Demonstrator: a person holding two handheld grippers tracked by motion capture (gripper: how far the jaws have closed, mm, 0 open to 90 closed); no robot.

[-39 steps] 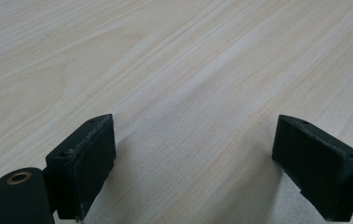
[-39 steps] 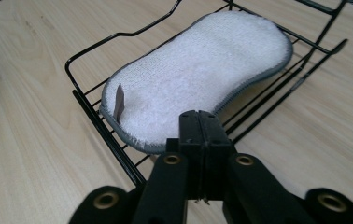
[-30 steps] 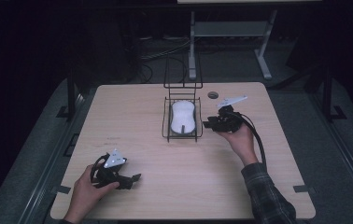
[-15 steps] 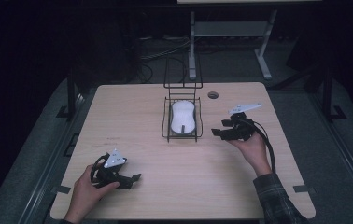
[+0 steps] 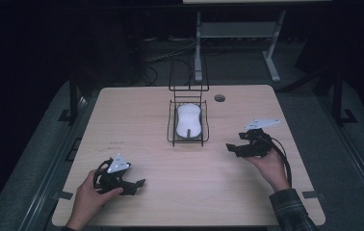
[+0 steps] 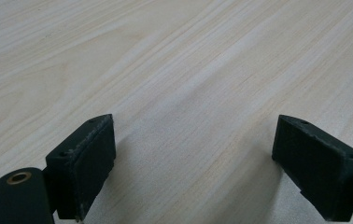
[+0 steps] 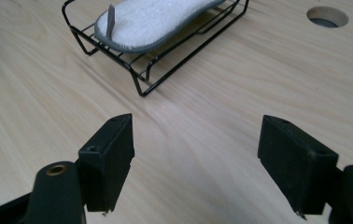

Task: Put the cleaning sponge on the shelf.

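The white, grey-edged oval pad (image 5: 188, 120) lies in the black wire basket (image 5: 172, 130) at frame centre, released, since the right gripper (image 5: 234, 148) has drawn back lower right, its jaws just opened wide and empty.

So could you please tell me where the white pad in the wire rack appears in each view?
High view: white pad at centre, lying in the black wire rack.
Left gripper view: not in it.
Right gripper view: pad at top, left of centre.
Shared landmark: the round hole in the table.
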